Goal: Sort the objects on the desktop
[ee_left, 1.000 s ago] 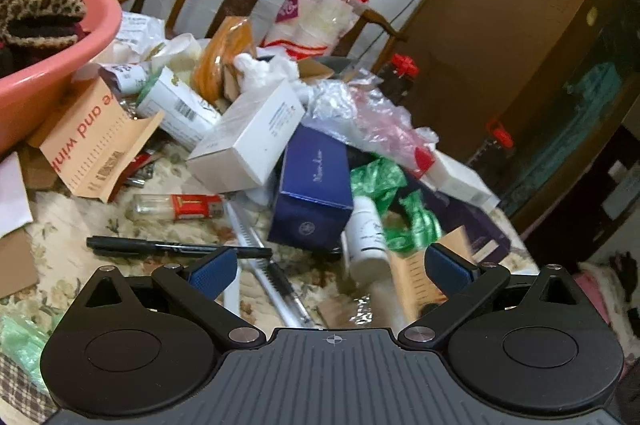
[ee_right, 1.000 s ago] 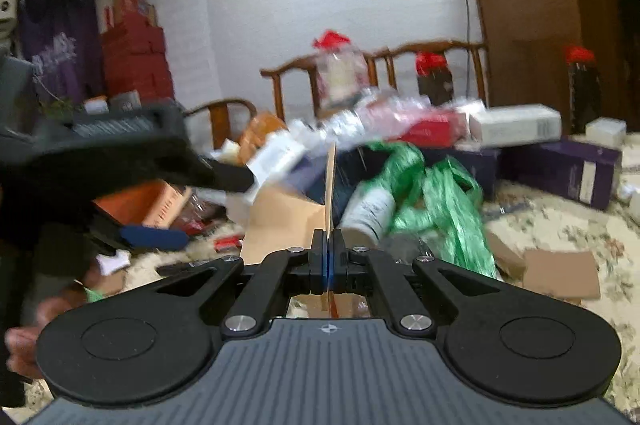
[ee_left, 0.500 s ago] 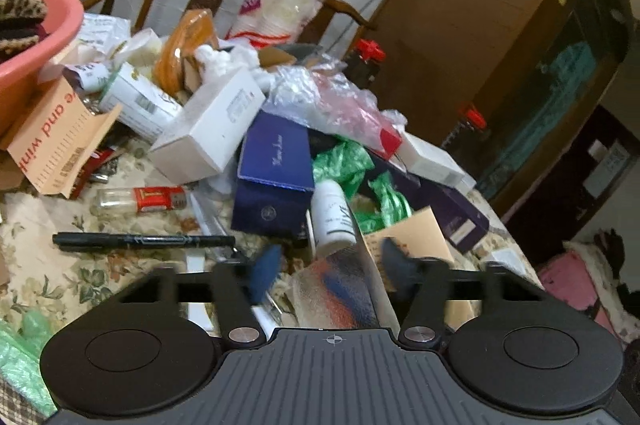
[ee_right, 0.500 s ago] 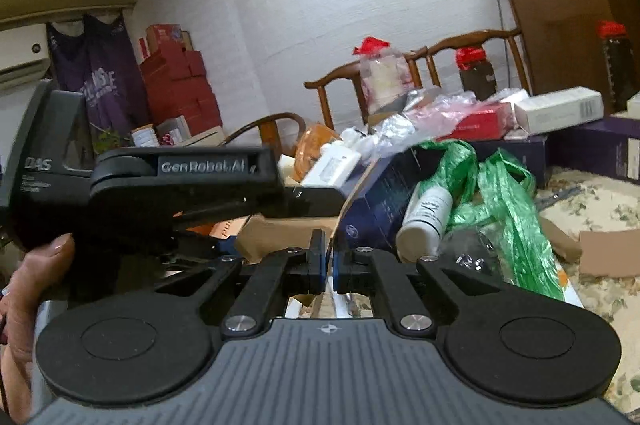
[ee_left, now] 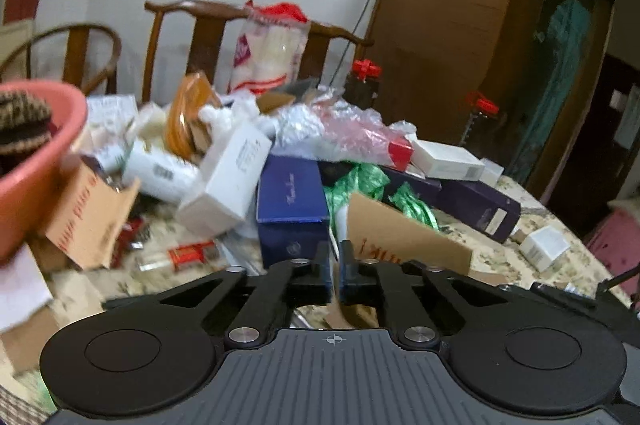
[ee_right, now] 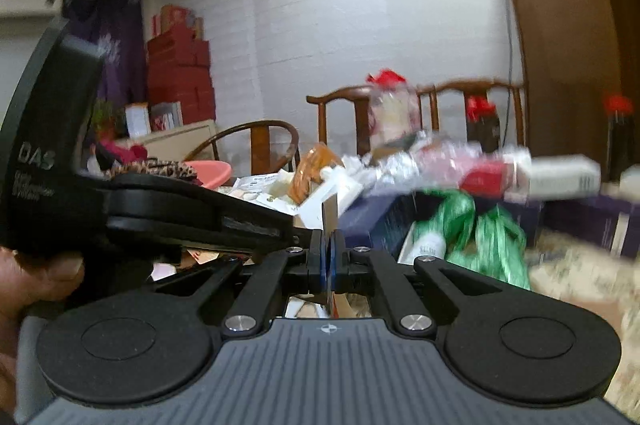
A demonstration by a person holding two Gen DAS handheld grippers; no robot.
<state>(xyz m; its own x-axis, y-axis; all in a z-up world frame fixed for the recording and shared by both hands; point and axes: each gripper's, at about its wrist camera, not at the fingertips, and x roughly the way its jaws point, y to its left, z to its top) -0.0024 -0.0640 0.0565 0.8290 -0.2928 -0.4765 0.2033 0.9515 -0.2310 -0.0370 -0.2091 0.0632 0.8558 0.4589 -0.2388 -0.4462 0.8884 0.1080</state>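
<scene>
A brown cardboard sheet (ee_left: 404, 237) is held edge-on between both grippers above a cluttered table. My left gripper (ee_left: 335, 265) is shut on its left edge. My right gripper (ee_right: 328, 257) is shut on the same sheet, which shows as a thin upright edge (ee_right: 329, 221). The left gripper's body (ee_right: 120, 213) lies just left of the right one. The pile behind holds a blue box (ee_left: 292, 205), a white box (ee_left: 228, 185), green plastic (ee_left: 360, 185) and a white bottle (ee_right: 428, 245).
A pink basin (ee_left: 36, 169) with a leopard-print item stands at the left. A printed cardboard piece (ee_left: 88, 221) leans by it. Dark purple boxes (ee_left: 472, 201), a small white box (ee_left: 544, 245), wooden chairs (ee_left: 256, 25) and a brown cabinet (ee_left: 460, 37) lie beyond.
My left gripper went from open to shut on the cardboard sheet. Both grippers rose and the views tilted up; the right stayed shut on the sheet.
</scene>
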